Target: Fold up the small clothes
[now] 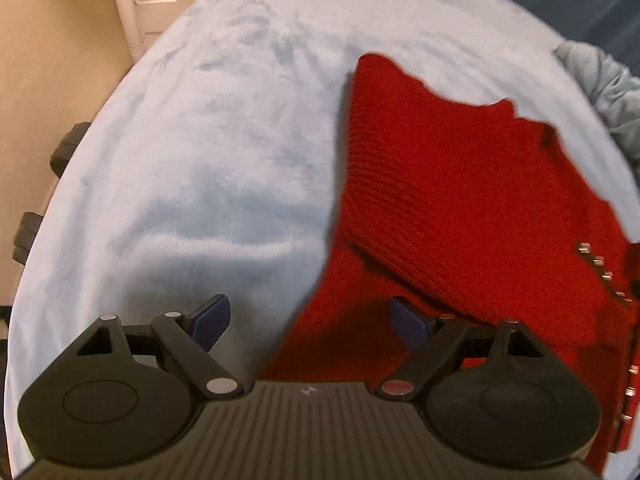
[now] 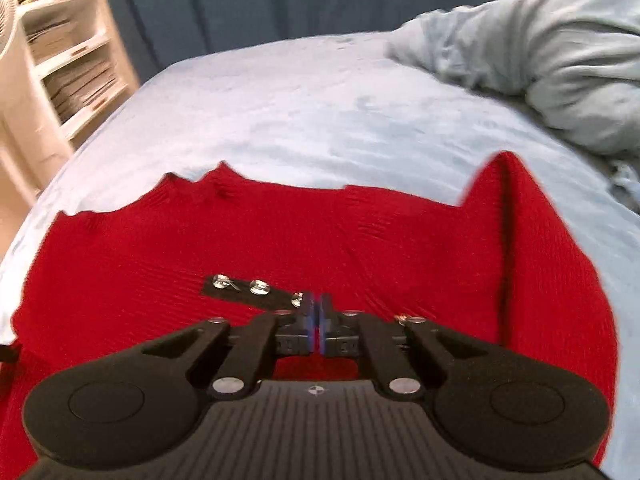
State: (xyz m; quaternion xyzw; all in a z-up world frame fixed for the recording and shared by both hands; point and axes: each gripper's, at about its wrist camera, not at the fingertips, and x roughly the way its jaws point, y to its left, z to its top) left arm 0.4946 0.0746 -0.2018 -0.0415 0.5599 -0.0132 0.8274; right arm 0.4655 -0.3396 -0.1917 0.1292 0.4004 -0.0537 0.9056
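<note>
Off the blanket's left edge in the left wrist view stand a pale plastic frame (image 1: 132, 4) and some dark knobs (image 1: 64, 148), well apart from the work. The light blue blanket (image 1: 208, 152) covers the bed, and the red sweater (image 1: 460, 184) lies on its right half, one ribbed flap already turned over the body beneath it. A row of metal snaps (image 1: 600, 270) runs along the sweater's right border.

The left gripper (image 1: 312, 316) hangs over the sweater's left edge with its jaws spread wide: one blue pad is over bare blanket, the other over red knit, and neither is pressing on anything.

In the right wrist view a white shelf unit (image 2: 60, 60) stands off the blanket's far left corner. The sweater spreads across the blanket's near part, and a rumpled grey quilt (image 2: 560, 64) sits on the blanket's far right. The right gripper (image 2: 316, 312) has its pads almost together, with a sliver of red showing between them, right beside a dark snap strip (image 2: 248, 290). It appears to be pinching the knit there, though the grip itself is not clear.

This looks like mid-fold. Next, the left gripper likely needs to close on the sweater's left edge so both can carry a fold across.
</note>
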